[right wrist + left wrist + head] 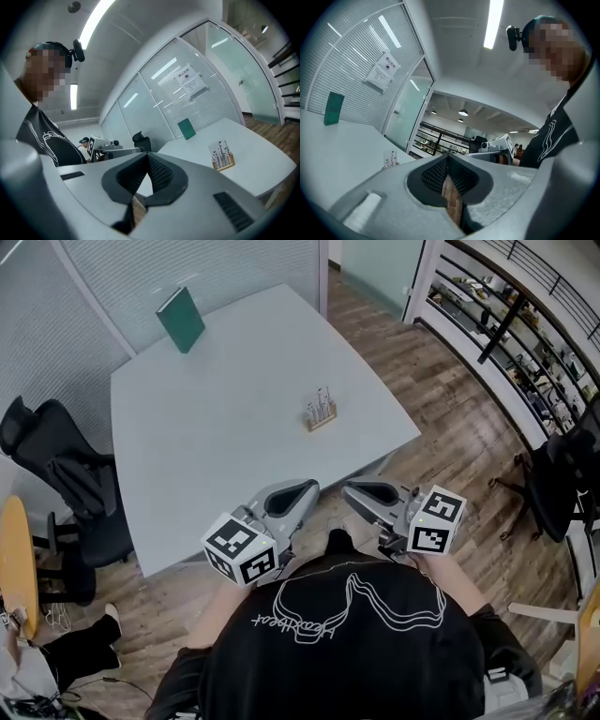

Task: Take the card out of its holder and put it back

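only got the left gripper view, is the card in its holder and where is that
observer: yes, the card stands upright in the wooden holder, right of the table's middle.
operator: what's the right hand-held gripper doing
observer: the right hand-held gripper has its jaws together with nothing between them.
operator: how close are we
observer: it and the left hand-held gripper sit by the table's near edge, apart from the holder.

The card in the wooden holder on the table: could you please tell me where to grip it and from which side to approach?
Probably best by its free upper part. The card stands upright in the wooden holder, which seems to cover only its lower edge. Come down from above with one jaw on each flat face, so the card can lift straight up out of the holder.
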### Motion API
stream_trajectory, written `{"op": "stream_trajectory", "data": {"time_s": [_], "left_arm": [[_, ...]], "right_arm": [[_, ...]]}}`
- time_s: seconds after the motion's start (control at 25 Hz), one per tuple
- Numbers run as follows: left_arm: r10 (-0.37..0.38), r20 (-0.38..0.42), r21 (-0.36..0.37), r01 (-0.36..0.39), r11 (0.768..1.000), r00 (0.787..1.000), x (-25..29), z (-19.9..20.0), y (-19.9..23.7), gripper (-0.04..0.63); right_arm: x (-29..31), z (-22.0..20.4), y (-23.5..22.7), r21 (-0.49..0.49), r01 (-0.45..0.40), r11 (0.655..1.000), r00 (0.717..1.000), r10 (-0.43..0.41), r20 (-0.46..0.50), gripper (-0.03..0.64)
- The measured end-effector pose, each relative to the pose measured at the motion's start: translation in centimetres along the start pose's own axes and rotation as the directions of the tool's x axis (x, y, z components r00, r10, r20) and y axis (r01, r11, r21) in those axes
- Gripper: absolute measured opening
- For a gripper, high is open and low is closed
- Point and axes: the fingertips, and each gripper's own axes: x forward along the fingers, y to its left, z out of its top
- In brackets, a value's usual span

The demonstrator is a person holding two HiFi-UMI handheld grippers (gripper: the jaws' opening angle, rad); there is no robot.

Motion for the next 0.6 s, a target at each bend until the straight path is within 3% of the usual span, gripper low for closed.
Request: {"op": "stream_trajectory", "data": {"time_s": [0.6], "left_arm": [[-0.004,0.004,0.005,0.004,1.0,1.0,-0.21,-0.38,-0.37,0.014]], "right_arm": [[-0.3,-0.48,0.06,-0.003,0.024,1.0,1.0,-0.024,-0.008,0.009]]}}
